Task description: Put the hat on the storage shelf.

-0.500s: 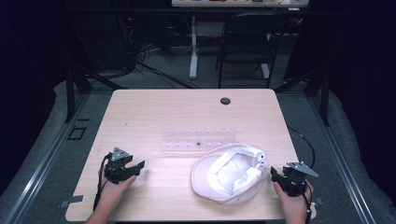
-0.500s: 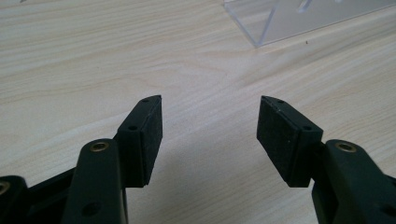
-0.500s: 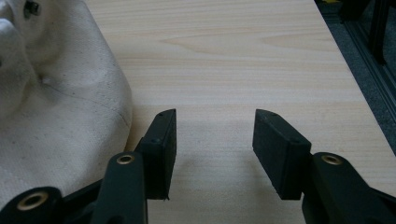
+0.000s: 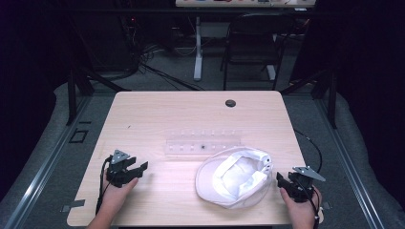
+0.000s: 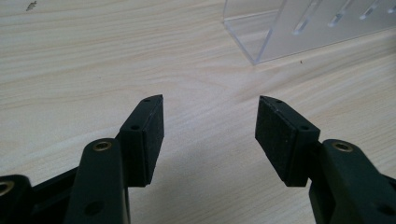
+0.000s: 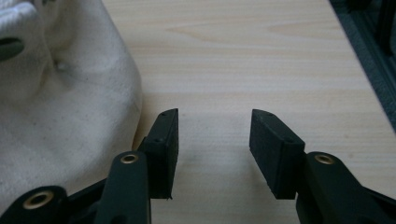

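Barely anything moved in that half second. The right hand-held gripper (image 4: 282,182) looks a touch closer to the cap (image 4: 234,177), and the left hand-held gripper (image 4: 139,168) seems to have shifted slightly, hard to say more.

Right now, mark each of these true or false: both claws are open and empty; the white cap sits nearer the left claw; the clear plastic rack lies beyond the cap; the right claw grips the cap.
1. Both the left claw and the right claw are open and empty. True.
2. The white cap sits nearer the left claw. False: it lies next to the right claw.
3. The clear plastic rack lies beyond the cap. True.
4. The right claw grips the cap. False: its jaws hold nothing, beside the cap.
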